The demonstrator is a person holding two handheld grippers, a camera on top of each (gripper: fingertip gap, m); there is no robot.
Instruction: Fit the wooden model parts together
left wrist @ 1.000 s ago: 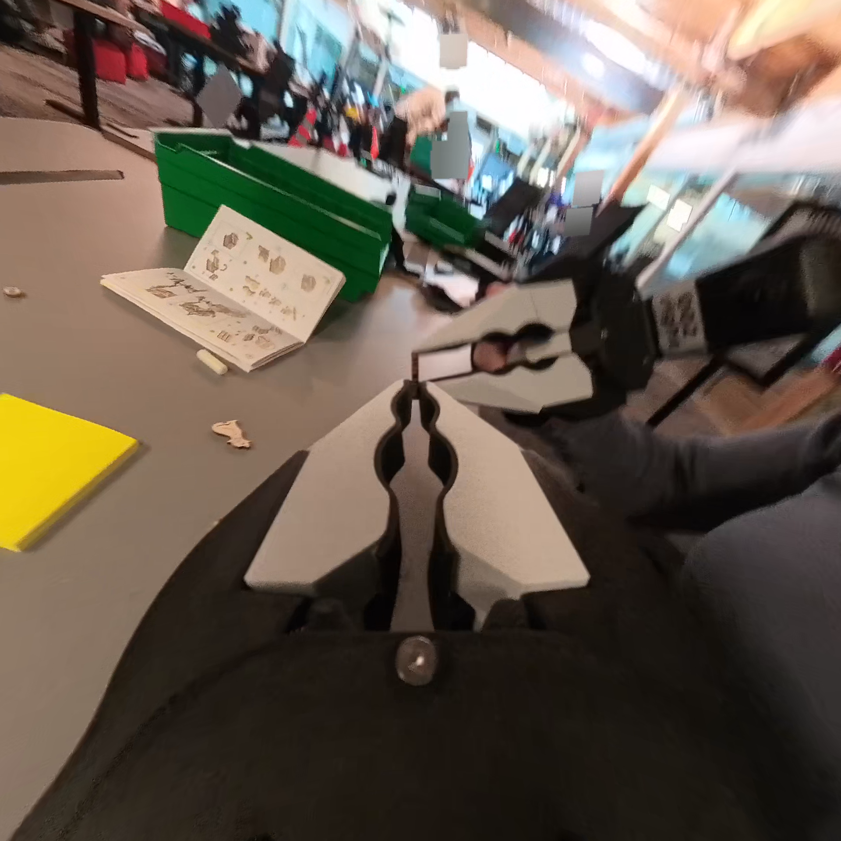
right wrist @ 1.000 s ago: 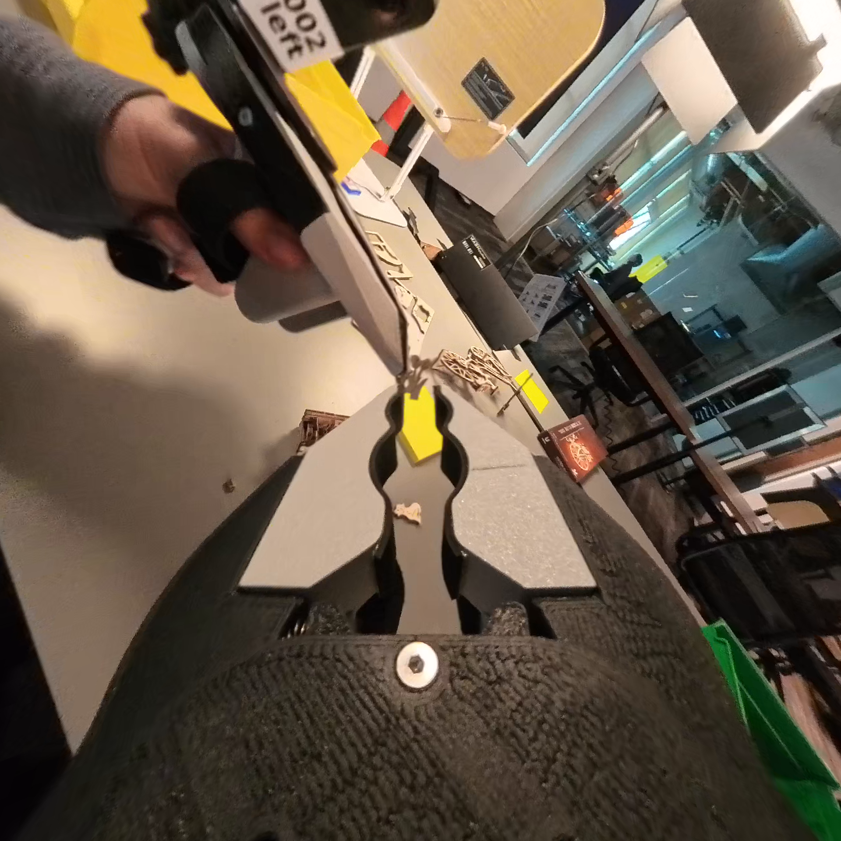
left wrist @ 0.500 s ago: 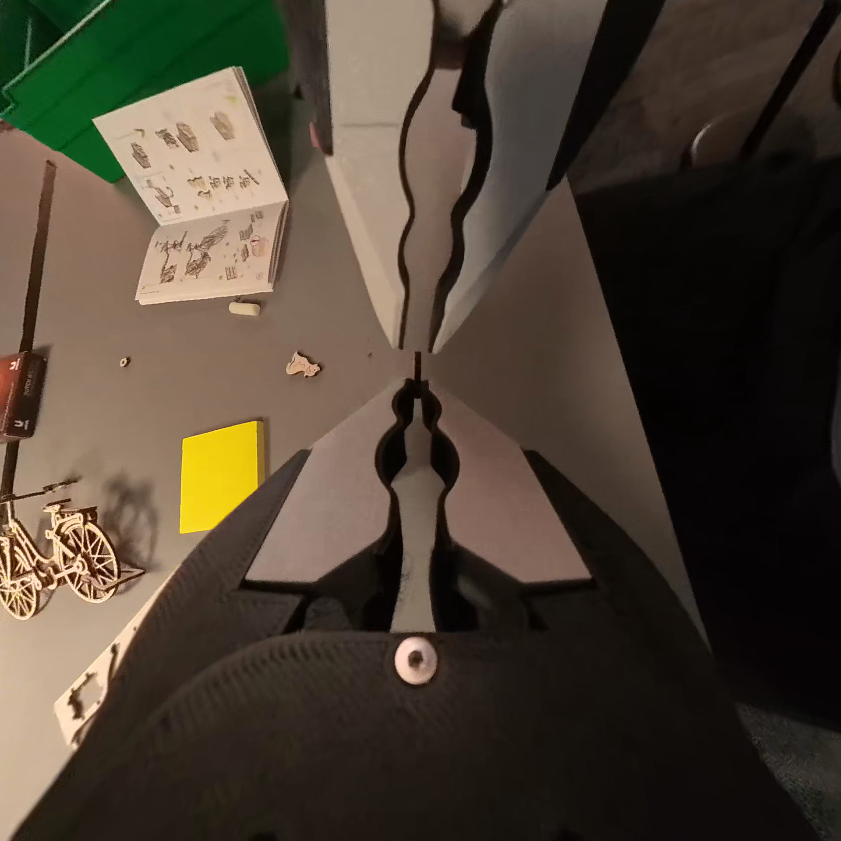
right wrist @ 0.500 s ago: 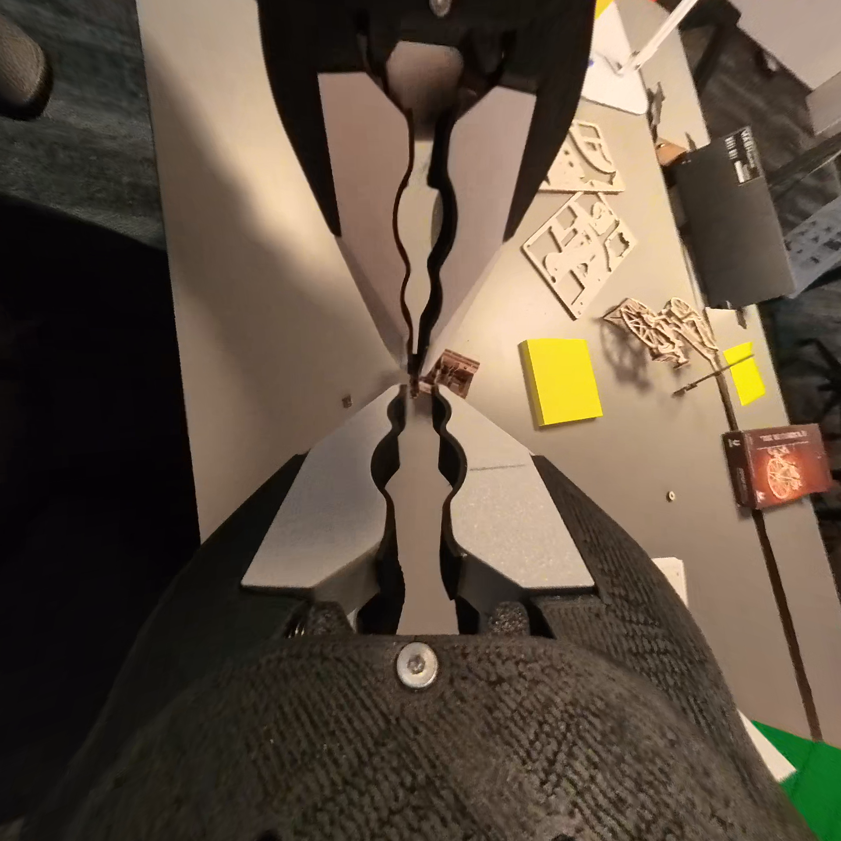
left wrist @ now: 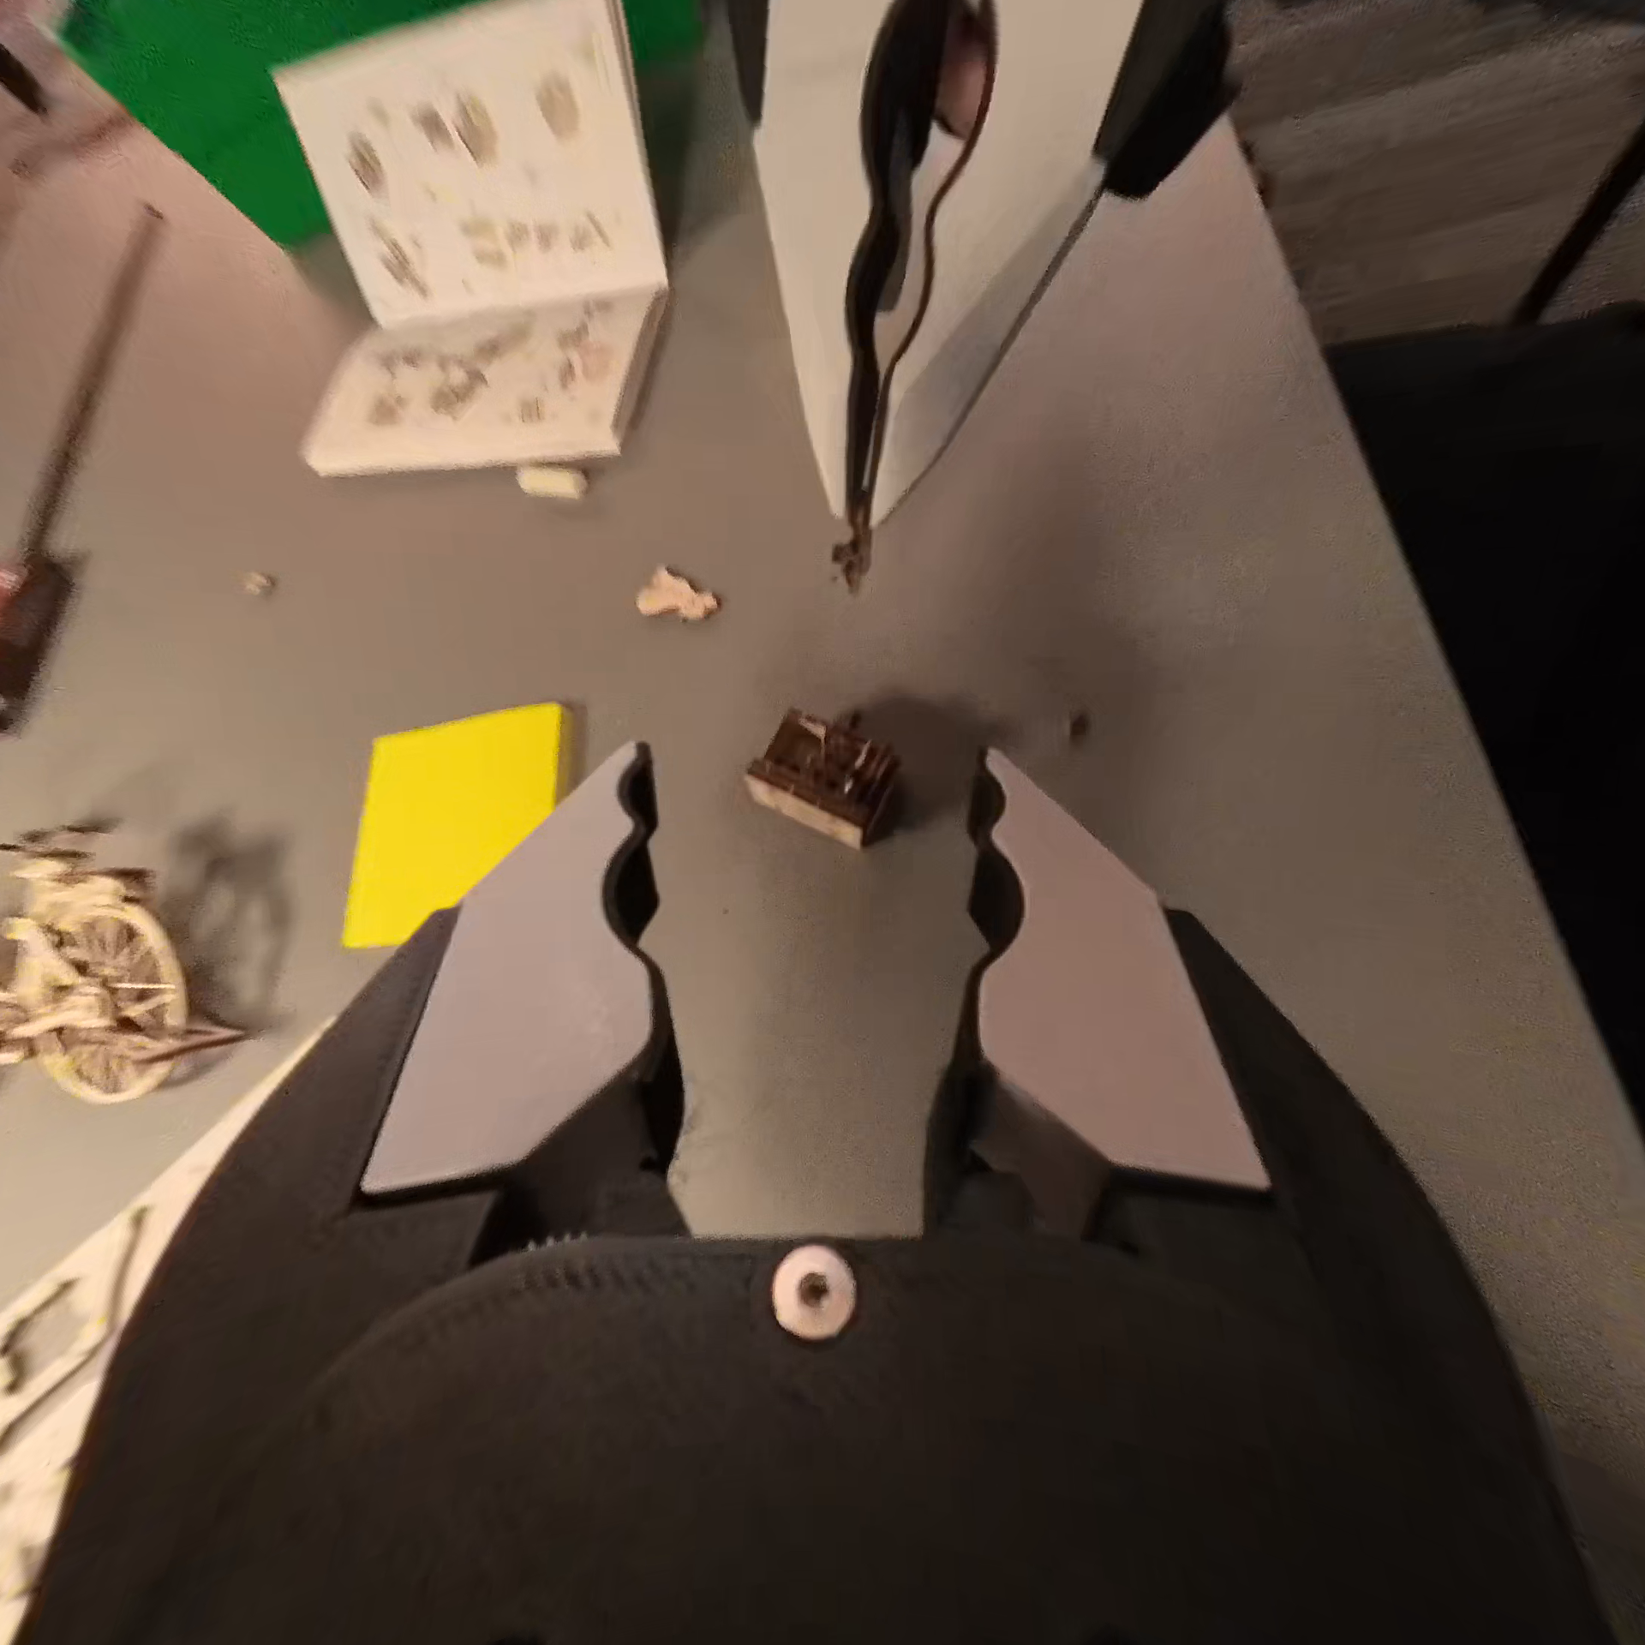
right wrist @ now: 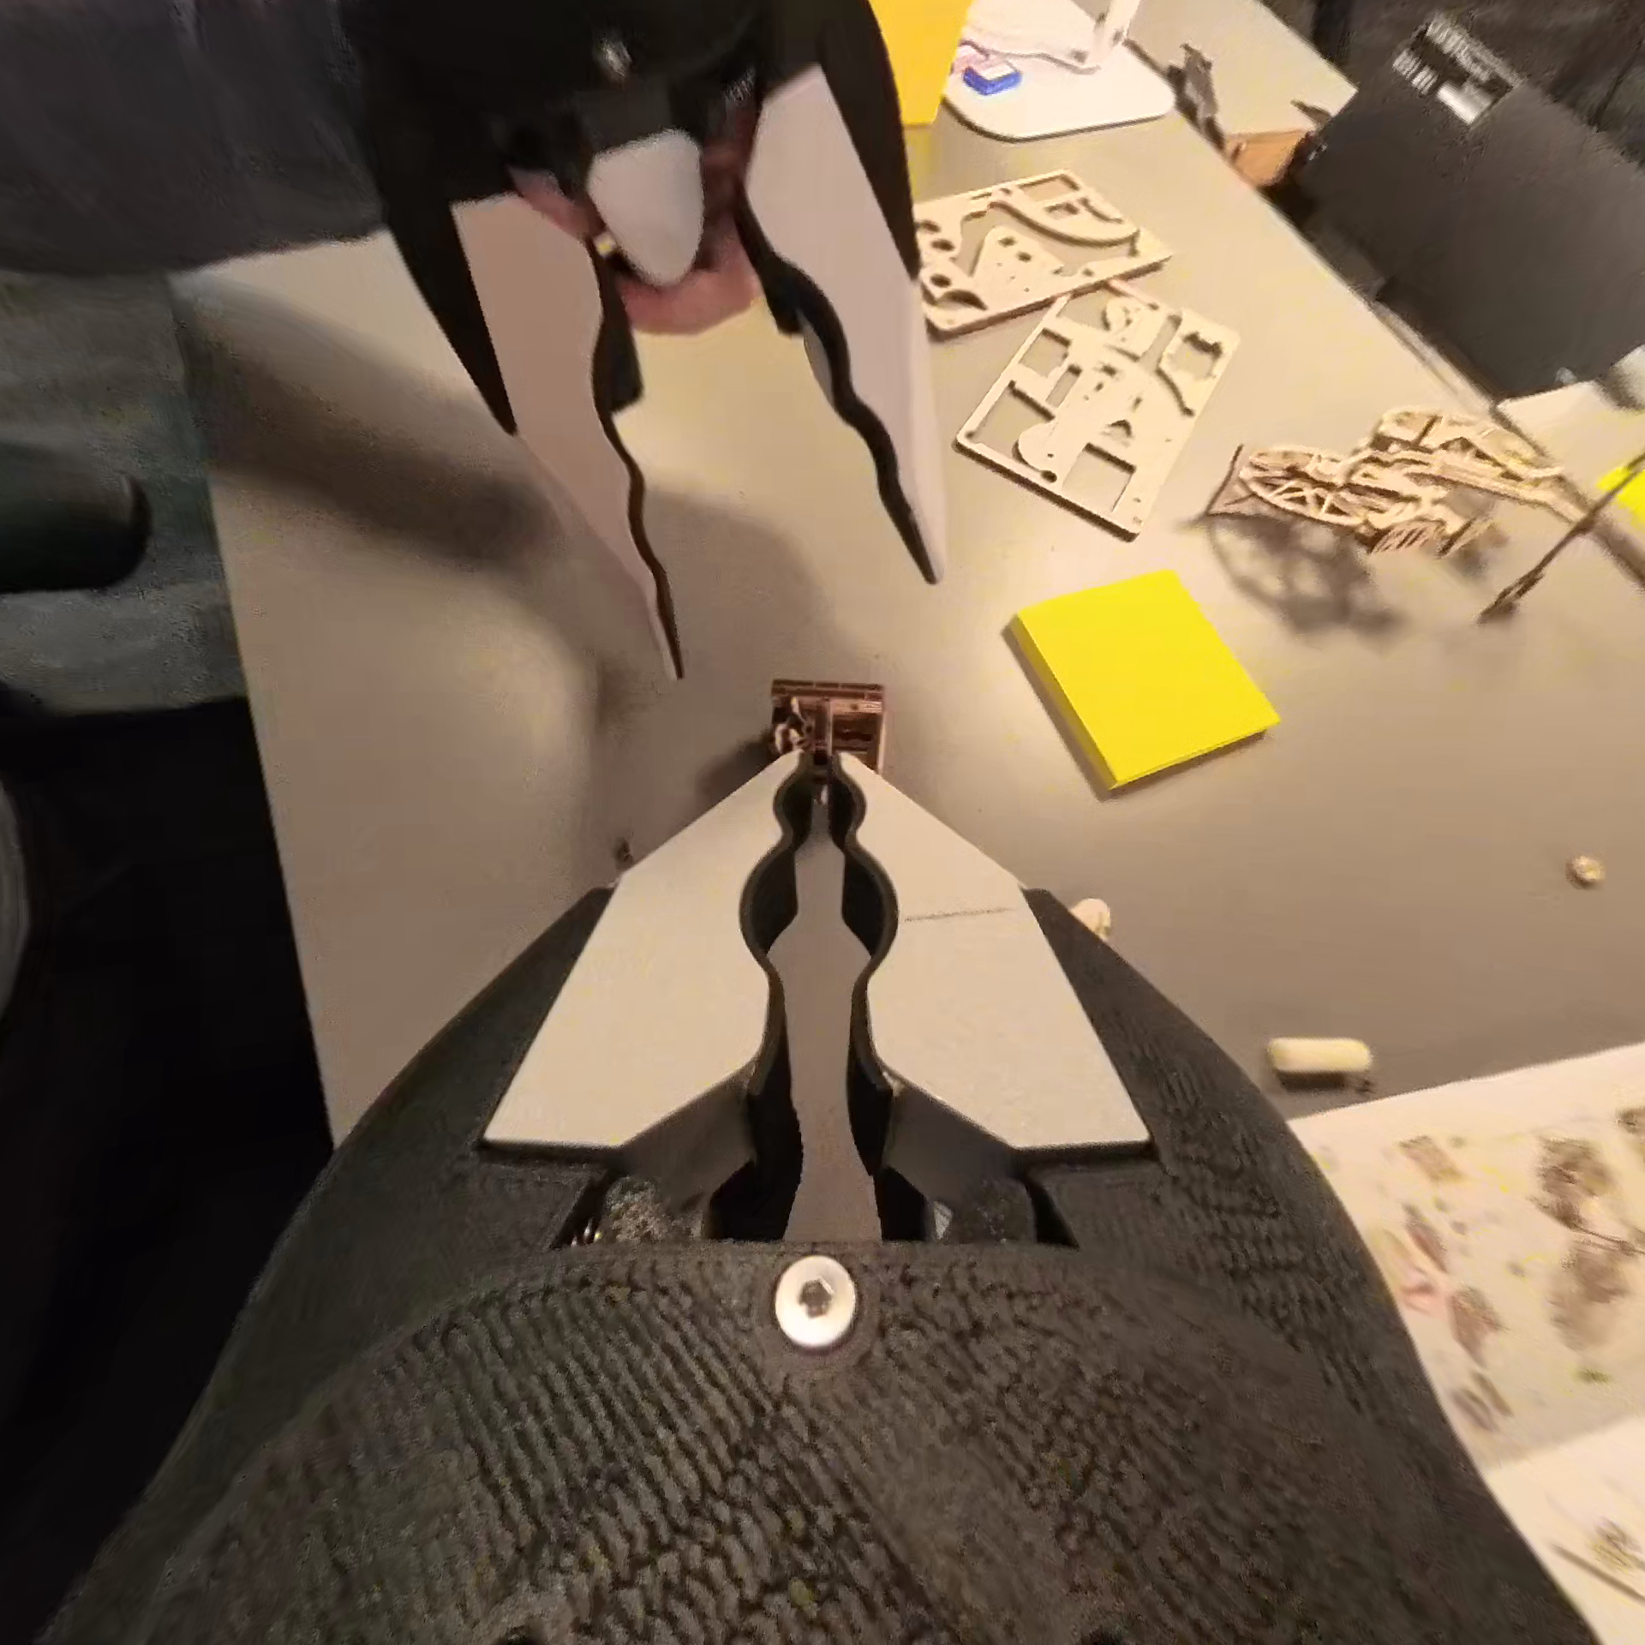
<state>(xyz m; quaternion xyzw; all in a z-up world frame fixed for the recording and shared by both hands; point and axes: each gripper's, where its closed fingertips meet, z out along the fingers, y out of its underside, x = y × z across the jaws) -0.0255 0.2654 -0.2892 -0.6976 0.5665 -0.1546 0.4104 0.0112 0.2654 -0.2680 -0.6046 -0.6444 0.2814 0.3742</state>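
Landmark: the small dark wooden block (left wrist: 823, 790), a slotted sub-assembly lying on the grey surface (left wrist: 1157, 623); every place below is given relative to it, as the left wrist view shows it.
Wooden bicycle model (left wrist: 85, 970): far to the left of the block, standing on the surface near its edge.
Yellow pad (left wrist: 458, 837): left of the block, lying flat, apart from it.
Booklet (left wrist: 498, 258): beyond the block and to its left, lying open; a green bin (left wrist: 205, 107) sits behind it.
Pale wooden piece (left wrist: 676, 595): just beyond the block, slightly left, lying loose on the surface.
Left gripper (left wrist: 810, 757): fingers spread wide apart and holding nothing, above the block, which shows in the gap between the tips.
Right gripper (left wrist: 853, 525): beyond the block, pointing back toward it; fingers pressed together on a small dark wooden part (left wrist: 850, 561) that sticks out at the tips, held clear of the block.
Right wrist view: the block (right wrist: 832, 721) lies just past the closed tips (right wrist: 823, 761); the part between them is mostly hidden.
Cut-out wooden sheets (right wrist: 1095, 418): right of the block in that view, beyond the pad.
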